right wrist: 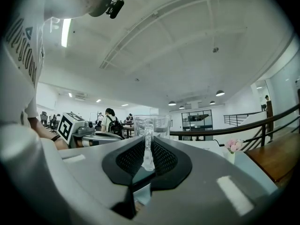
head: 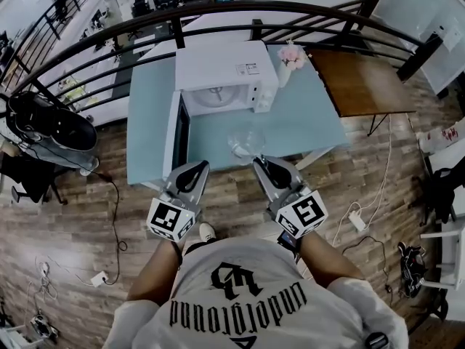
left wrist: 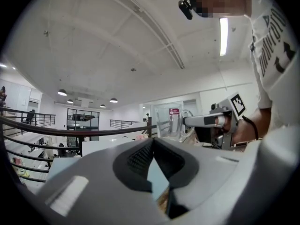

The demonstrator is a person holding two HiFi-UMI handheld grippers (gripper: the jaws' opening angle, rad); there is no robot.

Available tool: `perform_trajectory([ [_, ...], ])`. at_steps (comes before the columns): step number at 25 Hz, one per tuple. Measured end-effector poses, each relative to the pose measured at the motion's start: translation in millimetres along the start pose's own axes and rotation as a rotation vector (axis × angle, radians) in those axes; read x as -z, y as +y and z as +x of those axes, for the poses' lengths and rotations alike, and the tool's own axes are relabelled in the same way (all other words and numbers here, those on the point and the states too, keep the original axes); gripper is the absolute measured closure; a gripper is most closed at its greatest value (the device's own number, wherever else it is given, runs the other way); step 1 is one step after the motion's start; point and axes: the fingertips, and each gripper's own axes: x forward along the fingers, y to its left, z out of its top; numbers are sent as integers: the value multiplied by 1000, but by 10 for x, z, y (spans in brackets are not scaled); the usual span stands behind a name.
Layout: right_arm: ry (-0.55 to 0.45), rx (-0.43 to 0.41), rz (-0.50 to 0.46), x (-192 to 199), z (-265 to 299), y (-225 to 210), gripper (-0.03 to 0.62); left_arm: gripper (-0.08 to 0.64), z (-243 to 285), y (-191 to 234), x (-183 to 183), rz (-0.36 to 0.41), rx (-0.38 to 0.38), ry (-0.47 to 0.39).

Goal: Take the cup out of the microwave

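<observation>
A clear glass cup [head: 245,142] with a handle hangs over the blue table [head: 305,122], in front of the white microwave [head: 225,71]. The microwave's door [head: 176,133] stands swung open to the left. My right gripper [head: 260,162] is shut on the cup's handle. In the right gripper view the handle [right wrist: 148,146] stands upright between the pads, with the cup's body [right wrist: 152,124] just beyond. My left gripper [head: 197,167] hovers at the table's near edge beside the door, shut and holding nothing. Its tips [left wrist: 153,142] meet in the left gripper view, which also shows the cup [left wrist: 166,122].
A small vase of pink flowers [head: 289,60] stands to the right of the microwave. A brown wooden table [head: 360,82] adjoins the blue one on the right. A dark curved railing [head: 218,9] runs behind both tables. Cables and a power strip [head: 357,220] lie on the wooden floor.
</observation>
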Motion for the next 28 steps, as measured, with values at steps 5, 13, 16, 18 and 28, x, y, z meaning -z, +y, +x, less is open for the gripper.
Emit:
perform_trajectory([
  [5, -15, -24, -1, -46, -362, -114, 561, 511, 86, -366, -55, 9, -20, -2],
  [13, -34, -48, -9, -82, -959, -181, 561, 511, 58, -948, -133, 39, -50, -12],
  [16, -37, -58, -9, -89, -1185, -165, 561, 511, -1, -1156, -169, 50, -63, -16],
  [18, -34, -65, -8, -86, -1338, -142, 561, 511, -60, -1301, -185, 57, -70, -13],
  [28, -10, -81, 8, -26, -1912, -29, 561, 511, -300, -1825, -236, 62, -91, 1],
])
